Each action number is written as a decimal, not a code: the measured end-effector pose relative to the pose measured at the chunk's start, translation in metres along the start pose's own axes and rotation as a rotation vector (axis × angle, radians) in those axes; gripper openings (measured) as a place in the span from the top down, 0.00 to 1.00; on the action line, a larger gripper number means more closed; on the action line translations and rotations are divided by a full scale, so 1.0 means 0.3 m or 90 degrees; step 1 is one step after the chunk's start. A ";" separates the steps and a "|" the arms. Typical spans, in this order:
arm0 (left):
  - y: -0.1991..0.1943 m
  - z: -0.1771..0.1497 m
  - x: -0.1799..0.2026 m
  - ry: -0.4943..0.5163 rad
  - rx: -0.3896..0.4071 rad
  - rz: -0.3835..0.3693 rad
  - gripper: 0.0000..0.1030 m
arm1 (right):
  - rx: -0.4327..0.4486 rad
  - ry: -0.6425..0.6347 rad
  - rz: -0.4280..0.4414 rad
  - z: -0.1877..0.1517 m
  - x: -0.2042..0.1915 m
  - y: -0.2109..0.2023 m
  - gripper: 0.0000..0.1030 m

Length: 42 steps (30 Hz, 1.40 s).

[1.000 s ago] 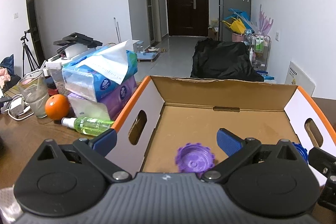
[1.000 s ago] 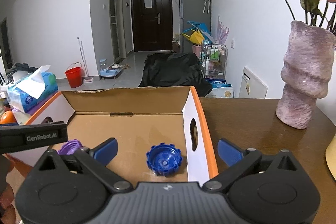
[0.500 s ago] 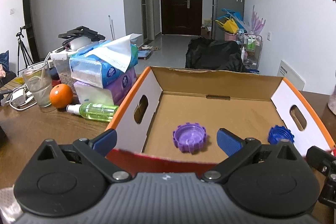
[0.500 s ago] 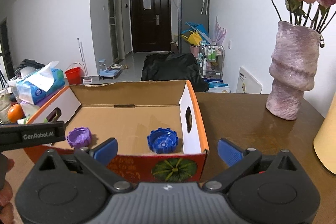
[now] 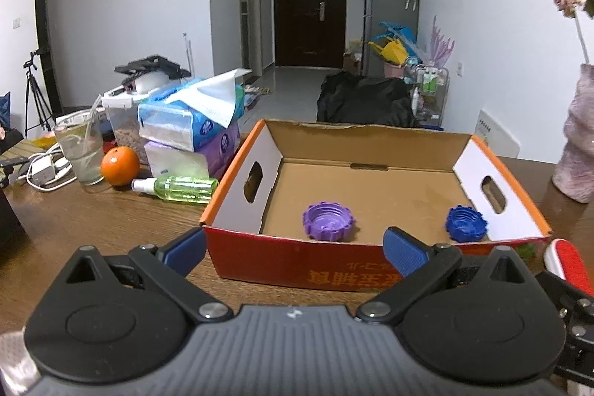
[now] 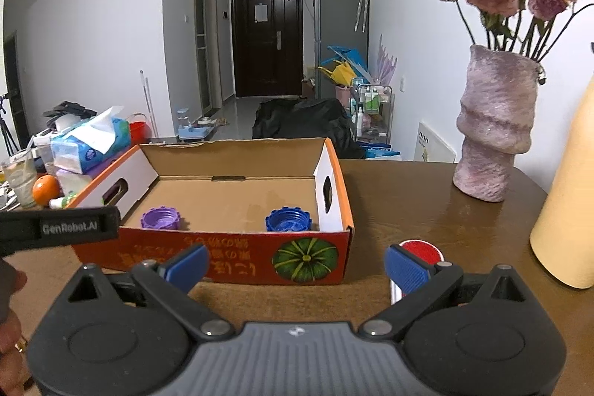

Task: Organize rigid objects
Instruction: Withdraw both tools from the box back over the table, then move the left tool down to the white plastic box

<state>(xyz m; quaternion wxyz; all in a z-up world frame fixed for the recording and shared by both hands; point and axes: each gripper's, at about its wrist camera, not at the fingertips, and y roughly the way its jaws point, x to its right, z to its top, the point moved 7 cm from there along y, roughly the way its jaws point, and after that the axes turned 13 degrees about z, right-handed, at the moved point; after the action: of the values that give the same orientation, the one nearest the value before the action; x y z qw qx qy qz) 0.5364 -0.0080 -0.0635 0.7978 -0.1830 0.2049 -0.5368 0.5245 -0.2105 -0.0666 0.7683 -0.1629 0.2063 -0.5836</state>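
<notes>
Clutter is seen along the left edge of the wooden table (image 5: 92,221): a glass (image 5: 80,151) with a straw, an orange (image 5: 120,166), a green spray bottle (image 5: 182,189) lying on its side, and stacked tissue packs (image 5: 193,136) behind it. Just beside the bottle, an open cardboard box (image 5: 297,260) with orange rims is set near the middle of the table. On its floor a purple cap (image 5: 328,221) is lying open side up toward the near wall, and a blue cap (image 5: 466,223) is placed in the near right corner, close to the right wall. The left gripper (image 5: 293,247) is held spread wide in front of the box, with nothing between its fingers. The right gripper (image 6: 295,264) is likewise spread wide and empty, before the box's near right corner. A red and white round object (image 6: 419,251) is seen on the table behind its right finger. A pink vase (image 6: 495,125) of dried roses is standing toward the far right edge.
</notes>
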 end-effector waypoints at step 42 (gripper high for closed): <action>-0.517 -0.335 -0.286 0.034 0.024 -0.035 0.00 | 0.017 -0.036 0.017 -0.313 -0.195 -0.524 0.01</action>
<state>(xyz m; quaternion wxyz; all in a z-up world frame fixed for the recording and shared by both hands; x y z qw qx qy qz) 0.3333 0.0094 -0.0582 0.7802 -0.1590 0.2104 -0.5673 0.3329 -0.1967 -0.0629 0.7835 -0.1666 0.1787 -0.5714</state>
